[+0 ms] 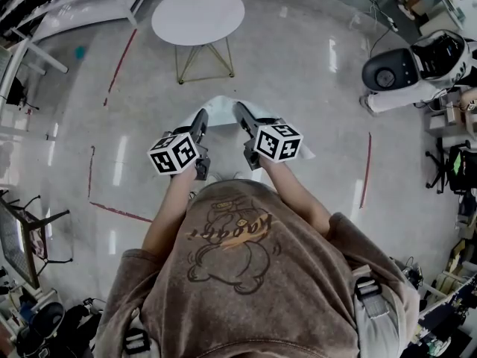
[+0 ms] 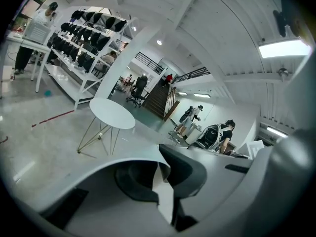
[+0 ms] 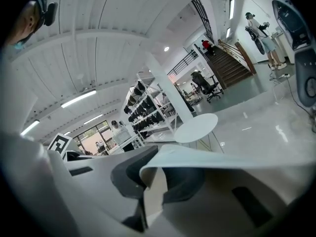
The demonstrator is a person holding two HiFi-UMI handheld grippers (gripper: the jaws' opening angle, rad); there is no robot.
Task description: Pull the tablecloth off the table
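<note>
The white tablecloth (image 1: 221,110) hangs in the air between my two grippers, in front of the person and clear of the round white table (image 1: 197,13), whose top is bare. My left gripper (image 1: 200,119) is shut on one edge of the cloth, and a strip of the tablecloth (image 2: 164,194) is pinched between its dark jaws. My right gripper (image 1: 240,112) is shut on the other edge. There a fold of the tablecloth (image 3: 152,191) sits between the jaws and spreads over them to the right. The table (image 2: 112,113) (image 3: 196,128) stands farther off on thin gold legs.
A white machine with a dark round face (image 1: 406,69) stands at the right. Red tape lines (image 1: 119,58) mark the glossy floor. Shelves of dark gear (image 2: 84,48) line the far left, and people stand by the stairs (image 2: 160,95) and desks.
</note>
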